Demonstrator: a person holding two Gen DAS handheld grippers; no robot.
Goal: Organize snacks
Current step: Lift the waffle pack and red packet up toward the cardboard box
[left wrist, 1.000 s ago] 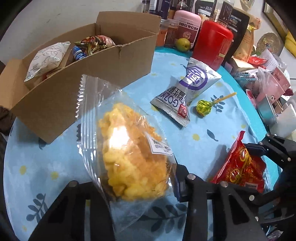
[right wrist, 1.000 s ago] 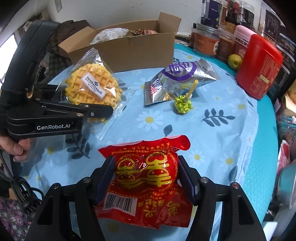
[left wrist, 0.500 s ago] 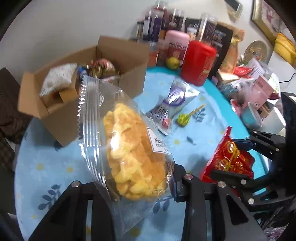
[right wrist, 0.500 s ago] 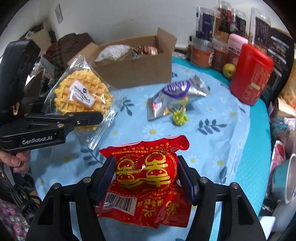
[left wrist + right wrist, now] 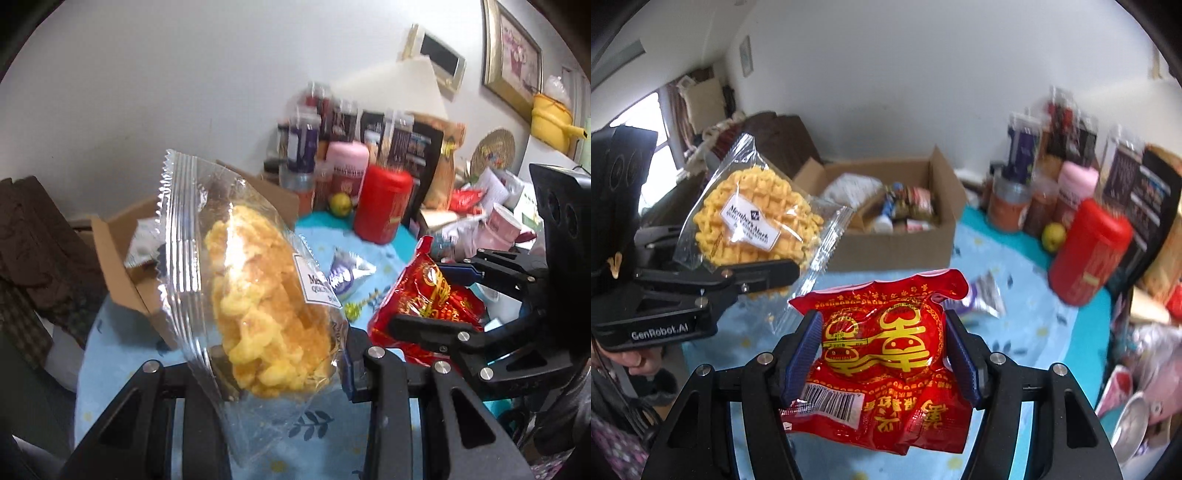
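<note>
Far left: your left gripper [image 5: 753, 277] is clamped on the waffle packet [image 5: 757, 221], a clear wrapper with a round yellow waffle and a white label. The packet is off the table, tilted, its crimped top edge toward the box. A hand [image 5: 635, 360] shows under the gripper body.

Behind it: the cardboard box [image 5: 897, 251] sits on the table, flaps open. Inside, a pale packet [image 5: 849, 188] and a cluster of small wrapped snacks [image 5: 908, 206].

Centre: your right gripper [image 5: 882, 358] pinches the red packet [image 5: 886, 362] by both sides with its blue pads [image 5: 803, 354]; gold print, barcode at lower left. It is also held clear of the blue flowered tablecloth [image 5: 1027, 325].

Just past the red packet, a purple-and-silver packet [image 5: 347, 273] lies on the cloth, with a green lollipop [image 5: 352, 310] near it.

Right: a red canister [image 5: 1089, 251] stands upright, a small yellow-green fruit [image 5: 1052, 232] just beside it, a pink-lidded jar [image 5: 1075, 184] and other jars behind, blurred.
</note>
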